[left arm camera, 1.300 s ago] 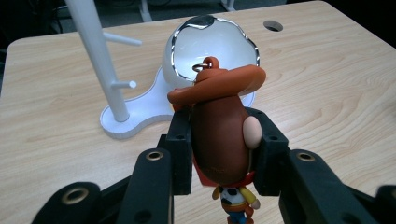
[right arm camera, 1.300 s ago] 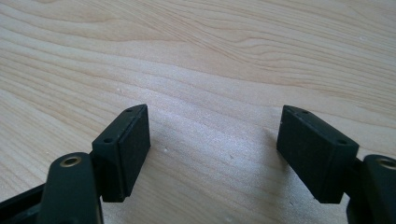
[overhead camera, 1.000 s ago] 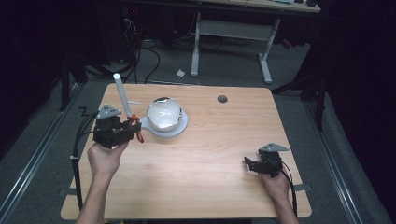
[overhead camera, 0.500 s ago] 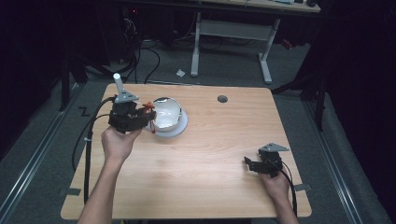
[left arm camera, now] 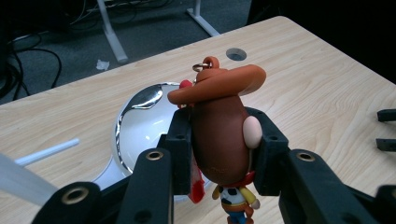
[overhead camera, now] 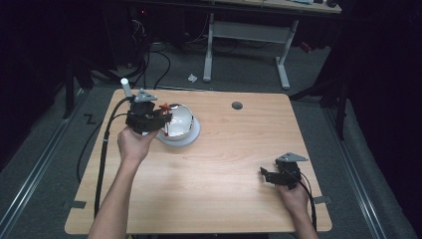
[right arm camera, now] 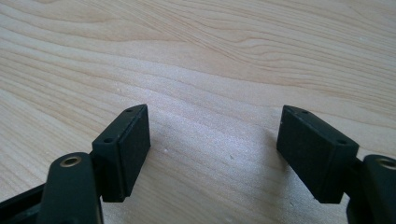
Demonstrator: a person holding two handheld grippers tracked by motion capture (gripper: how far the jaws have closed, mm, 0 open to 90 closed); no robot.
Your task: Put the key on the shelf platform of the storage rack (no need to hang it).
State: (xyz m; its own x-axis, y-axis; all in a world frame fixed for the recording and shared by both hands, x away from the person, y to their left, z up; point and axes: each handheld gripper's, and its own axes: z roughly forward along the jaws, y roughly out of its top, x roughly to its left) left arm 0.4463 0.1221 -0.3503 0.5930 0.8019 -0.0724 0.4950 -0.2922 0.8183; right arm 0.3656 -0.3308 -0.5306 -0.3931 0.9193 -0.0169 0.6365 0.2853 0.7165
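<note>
Brown and rounded, the toy figure [left arm camera: 219, 135] with a wide hat and a small metal ring on top sits clamped between the jaws of the left gripper [left arm camera: 219, 149], its little legs hanging below them. In the high view the left gripper [overhead camera: 158, 118] is held above the counter [overhead camera: 234, 159] near its far left corner, right at the near rim of a shiny bowl [overhead camera: 179, 122], so the toy figure [overhead camera: 163, 107] hangs just over that rim. The bowl [left arm camera: 140, 116] stands on a pale round plate [overhead camera: 193, 135]. A white stick [overhead camera: 125, 87] stands up near the far left corner. The right gripper [overhead camera: 267, 175] rests low near the near right corner, well apart from the bowl, its jaws spread wide over bare wood and grasping nothing [right arm camera: 212, 154].
</note>
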